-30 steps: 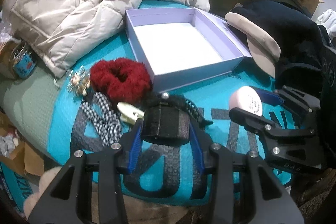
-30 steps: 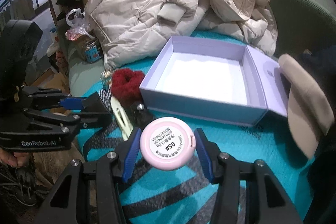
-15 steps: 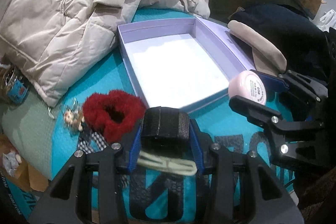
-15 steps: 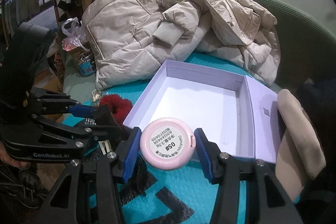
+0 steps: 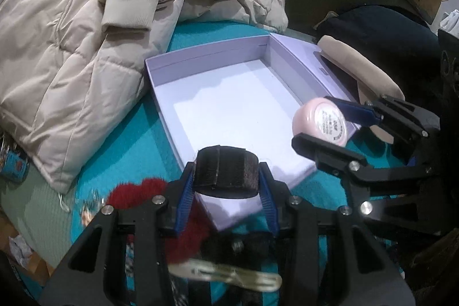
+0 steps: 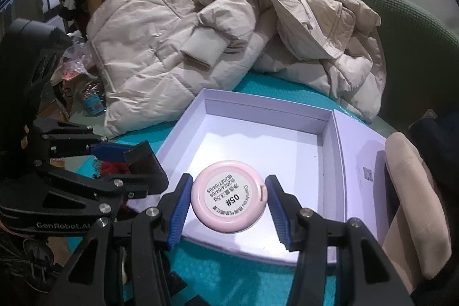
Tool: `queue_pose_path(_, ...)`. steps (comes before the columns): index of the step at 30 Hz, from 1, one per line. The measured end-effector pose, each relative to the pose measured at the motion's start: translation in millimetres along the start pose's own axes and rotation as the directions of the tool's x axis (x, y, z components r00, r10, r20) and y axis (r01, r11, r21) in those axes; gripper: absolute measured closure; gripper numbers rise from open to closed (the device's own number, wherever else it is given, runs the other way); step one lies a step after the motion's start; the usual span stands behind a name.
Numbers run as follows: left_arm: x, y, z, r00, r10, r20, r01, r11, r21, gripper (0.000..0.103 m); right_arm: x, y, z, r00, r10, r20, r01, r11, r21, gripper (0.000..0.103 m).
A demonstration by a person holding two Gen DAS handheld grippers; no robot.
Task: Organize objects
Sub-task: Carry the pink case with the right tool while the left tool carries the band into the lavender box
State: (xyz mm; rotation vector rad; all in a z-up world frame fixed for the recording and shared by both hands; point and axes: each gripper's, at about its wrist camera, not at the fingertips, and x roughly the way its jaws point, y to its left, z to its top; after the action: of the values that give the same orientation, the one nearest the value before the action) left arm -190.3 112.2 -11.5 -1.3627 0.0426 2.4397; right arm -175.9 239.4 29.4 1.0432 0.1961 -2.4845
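The left gripper [image 5: 226, 177] pinches a black roll [image 5: 226, 172]; the right gripper [image 6: 228, 202] clamps a pink compact [image 6: 228, 202]. Both hang over the empty lavender box [image 6: 269, 116], so nothing is stowed yet. The red scrunchie [image 5: 137, 191] and a clip wait outside.

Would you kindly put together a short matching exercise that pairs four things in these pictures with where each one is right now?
Things:
1. pink round case
2. black hair roller
3. lavender box
4. beige puffer jacket

Places:
A. lying open on the teal cloth, nothing inside it
B. heaped behind the box
C. clamped in the right tool, above the box's near edge
D. clamped in the left tool, above the box's near corner

Pairs: 1-C, 2-D, 3-A, 4-B
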Motion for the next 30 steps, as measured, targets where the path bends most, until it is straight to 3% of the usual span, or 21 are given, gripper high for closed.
queue_pose_path(4, 18.6, 4.9, 18.3, 1.0, 0.006, -0.012, -0.006, 1.0, -0.018, 0.062, 14.2, -10.3, 5.7, 1.0, -0.025, -0.01, 0.025, 1.0, 0.016, 0.051)
queue_pose_path(20, 88.9, 7.8, 81.3, 0.998, 0.018, -0.056, -0.014, 0.997, 0.073, 0.062, 63.5, -57.8, 32.3, 0.989, -0.141, -0.038, 0.144, 0.988, 0.06, 0.051)
queue_pose_path(30, 132.4, 5.1, 101.9, 0.993, 0.02, -0.115, -0.009, 0.995, 0.097, 0.062, 87.7, -83.0, 34.6, 0.98, -0.188, -0.069, 0.193, 0.977, 0.087, 0.051)
